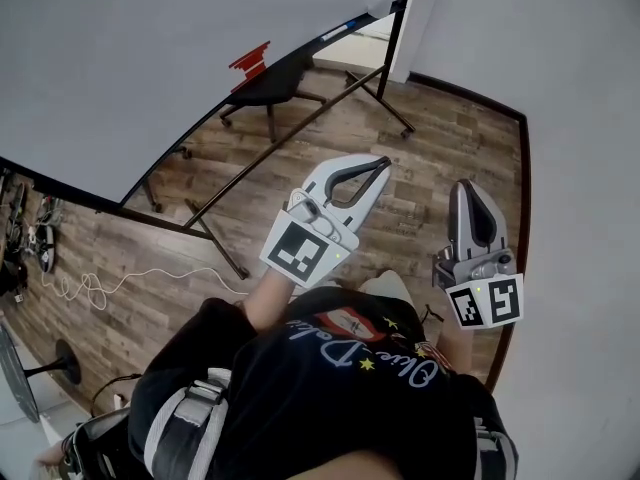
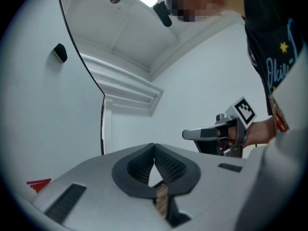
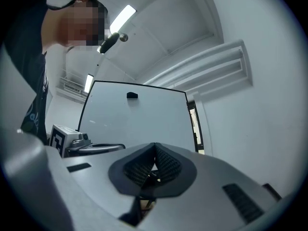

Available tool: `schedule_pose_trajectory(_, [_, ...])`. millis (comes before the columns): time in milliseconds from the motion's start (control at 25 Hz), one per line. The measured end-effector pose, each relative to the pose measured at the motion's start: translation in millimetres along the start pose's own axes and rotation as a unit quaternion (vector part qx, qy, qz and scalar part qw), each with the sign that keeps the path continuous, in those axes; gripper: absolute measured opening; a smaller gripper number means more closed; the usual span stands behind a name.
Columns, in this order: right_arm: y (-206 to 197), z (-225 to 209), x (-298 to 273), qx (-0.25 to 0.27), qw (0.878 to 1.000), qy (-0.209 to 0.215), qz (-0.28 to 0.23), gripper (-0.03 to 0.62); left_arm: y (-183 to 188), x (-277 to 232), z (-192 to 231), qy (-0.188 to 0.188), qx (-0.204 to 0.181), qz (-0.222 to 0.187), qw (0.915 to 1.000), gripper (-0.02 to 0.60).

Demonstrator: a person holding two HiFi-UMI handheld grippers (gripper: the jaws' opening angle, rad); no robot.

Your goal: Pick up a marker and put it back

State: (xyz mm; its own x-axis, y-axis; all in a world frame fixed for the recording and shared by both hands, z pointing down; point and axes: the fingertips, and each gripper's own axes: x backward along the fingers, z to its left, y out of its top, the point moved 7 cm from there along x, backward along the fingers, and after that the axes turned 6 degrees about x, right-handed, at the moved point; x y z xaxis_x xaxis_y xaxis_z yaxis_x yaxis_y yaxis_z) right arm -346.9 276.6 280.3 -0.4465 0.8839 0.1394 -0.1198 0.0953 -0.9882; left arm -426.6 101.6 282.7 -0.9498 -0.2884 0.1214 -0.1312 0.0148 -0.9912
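No marker shows clearly in any view. The whiteboard [image 1: 150, 58] stands on a black frame at the upper left, and small dark items on its ledge [image 1: 336, 32] are too small to tell. My left gripper [image 1: 385, 164] is held out level toward the board's stand, shut, with nothing between its tips. My right gripper [image 1: 467, 186] hangs beside it near the wall, also shut and empty. In the left gripper view the jaws [image 2: 154, 146] meet and the right gripper [image 2: 211, 134] shows at the right. In the right gripper view the jaws [image 3: 155, 146] face the whiteboard [image 3: 134, 117].
A red item [image 1: 250, 60] sits at the board's lower edge. The stand's black legs [image 1: 300, 118] spread over the wood floor [image 1: 420, 138]. A white cable [image 1: 110, 286] lies at the left. A white wall [image 1: 580, 118] runs along the right.
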Motion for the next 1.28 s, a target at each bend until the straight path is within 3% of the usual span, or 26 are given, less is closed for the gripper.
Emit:
schedule_pose_trajectory(280, [-12.9, -30.6, -15.5, -0.011, 1.0, 0.011, 0.004, 0.001, -9.0, -28.2, 6.1, 0.007, 0.003, 0.007, 0.9999, 0.003])
schedule_pose_trajectory(560, [-25.6, -99.4, -46.2, -0.004, 1.0, 0.026, 0.004, 0.002, -19.3, -84.0, 24.7, 0.035, -0.014, 0.016, 0.9992, 0.003])
schedule_pose_trajectory(840, [-25.8, -156.3, -65.3, -0.017, 0.998, 0.058, -0.004, 0.002, -14.4, -132.4, 23.3, 0.075, -0.026, 0.027, 0.9965, 0.003])
schedule_pose_trajectory(1280, [-43.2, -237.9, -132.5, -0.031, 0.991, 0.128, -0.016, 0.002, -27.2, -209.8, 59.9, 0.152, -0.037, 0.038, 0.9869, 0.003])
